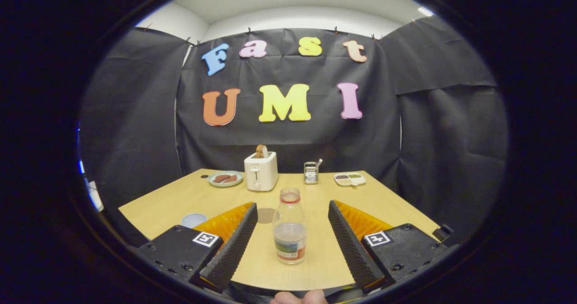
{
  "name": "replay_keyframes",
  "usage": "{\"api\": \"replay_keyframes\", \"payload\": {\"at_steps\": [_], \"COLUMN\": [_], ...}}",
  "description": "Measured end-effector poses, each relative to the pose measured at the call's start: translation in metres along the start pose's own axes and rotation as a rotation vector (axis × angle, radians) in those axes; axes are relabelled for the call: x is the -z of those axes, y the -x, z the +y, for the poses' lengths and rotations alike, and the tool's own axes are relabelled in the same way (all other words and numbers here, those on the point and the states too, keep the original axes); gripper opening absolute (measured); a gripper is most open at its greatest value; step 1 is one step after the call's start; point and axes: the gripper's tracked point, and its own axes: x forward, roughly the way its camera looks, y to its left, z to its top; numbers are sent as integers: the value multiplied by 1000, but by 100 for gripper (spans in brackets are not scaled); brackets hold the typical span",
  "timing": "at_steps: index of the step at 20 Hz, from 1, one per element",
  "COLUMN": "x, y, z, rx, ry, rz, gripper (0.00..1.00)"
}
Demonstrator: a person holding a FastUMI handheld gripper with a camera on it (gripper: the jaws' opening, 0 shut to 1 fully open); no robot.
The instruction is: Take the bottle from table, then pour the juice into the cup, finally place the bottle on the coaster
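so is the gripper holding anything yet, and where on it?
Nothing held. The gripper is open, its fingers standing apart on either side of the clear uncapped plastic juice bottle, which stands upright on the wooden table, untouched.

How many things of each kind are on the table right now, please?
Bottle, standing between the open fingers: 1
Cup: 1
Coaster: 1
Toaster: 1
Plate of food: 1
Divided tray: 1
Grater: 1
Total: 7
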Motion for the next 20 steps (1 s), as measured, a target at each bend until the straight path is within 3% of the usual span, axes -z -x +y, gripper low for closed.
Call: {"api": "replay_keyframes", "payload": {"at_steps": [6,9,20], "x": [52,75,110], "y": [-28,-40,-88], "z": [-11,-6,2], "rx": [41,17,-3], "ry": [40,26,-35], "rz": [66,107,180], "gripper": [100,100,100]}}
